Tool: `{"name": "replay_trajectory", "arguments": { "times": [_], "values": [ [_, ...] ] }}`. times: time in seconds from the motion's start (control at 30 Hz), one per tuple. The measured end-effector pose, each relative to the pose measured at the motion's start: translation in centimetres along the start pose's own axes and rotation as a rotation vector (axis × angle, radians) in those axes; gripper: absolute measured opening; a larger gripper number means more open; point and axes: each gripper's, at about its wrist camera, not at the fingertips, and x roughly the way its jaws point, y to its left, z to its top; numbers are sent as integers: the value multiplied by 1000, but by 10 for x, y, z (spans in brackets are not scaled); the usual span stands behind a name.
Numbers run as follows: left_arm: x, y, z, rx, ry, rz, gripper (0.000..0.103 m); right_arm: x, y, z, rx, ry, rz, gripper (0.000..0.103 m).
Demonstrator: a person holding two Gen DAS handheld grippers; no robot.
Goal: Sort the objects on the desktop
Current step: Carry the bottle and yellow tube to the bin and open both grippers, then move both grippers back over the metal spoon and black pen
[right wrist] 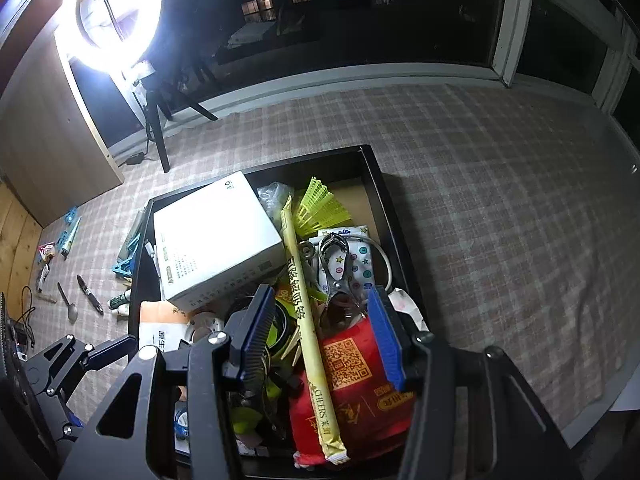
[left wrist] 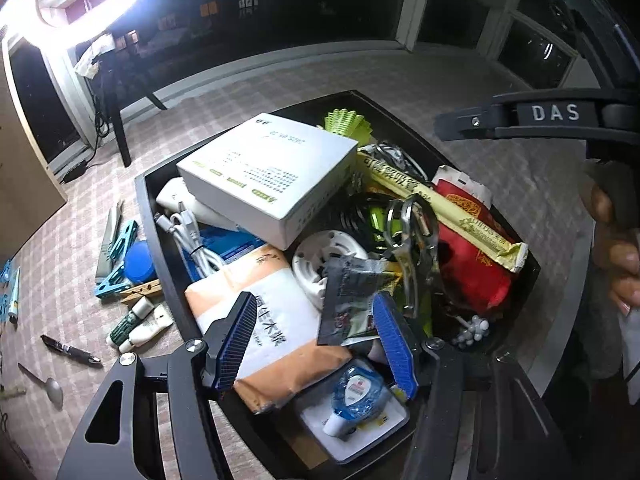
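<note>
A black tray (left wrist: 160, 236) (right wrist: 384, 196) on the checked tablecloth is packed with items: a white box (left wrist: 268, 176) (right wrist: 216, 240), an orange tissue pack (left wrist: 276, 320), a red packet (left wrist: 476, 264) (right wrist: 356, 392), a long yellow chopstick sleeve (left wrist: 440, 208) (right wrist: 308, 320), a dark sachet (left wrist: 352, 296), a blue correction tape (left wrist: 356, 396) and metal clippers (right wrist: 336, 272). My left gripper (left wrist: 316, 344) is open above the tissue pack and sachet, holding nothing. My right gripper (right wrist: 320, 340) is open above the red packet and chopstick sleeve, holding nothing.
Left of the tray lie blue clips (left wrist: 120, 256), a blue lid (left wrist: 138, 262), a wooden peg (left wrist: 140, 291), small tubes (left wrist: 140, 324), a black pen (left wrist: 70, 350) and a spoon (left wrist: 48, 386). A ring light (right wrist: 116, 12) on a tripod stands at the back left.
</note>
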Motion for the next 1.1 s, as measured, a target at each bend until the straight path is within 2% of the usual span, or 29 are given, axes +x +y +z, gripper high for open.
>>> {"name": "replay_trajectory", "arguments": {
  "times": [0.2, 0.4, 0.53, 0.73, 0.87, 1.1],
  "values": [
    [-7, 22, -6, -38, 1, 11, 57, -2, 20, 0, -38, -12, 13, 48],
    [-17, 65, -22, -114, 4, 58, 57, -5, 58, -3, -113, -43, 88, 48],
    [-27, 110, -41, -214, 21, 94, 54, -2, 99, -7, -211, -46, 101, 48],
    [-41, 187, -75, -403, 67, 177, 51, 15, 162, -9, -302, 15, 135, 48],
    [-44, 242, -97, -558, 114, 158, 51, 25, 208, -9, -371, 47, 152, 48],
    [-43, 332, -129, -771, 197, 215, 46, 51, 294, -13, -544, 113, 190, 48]
  ]
}}
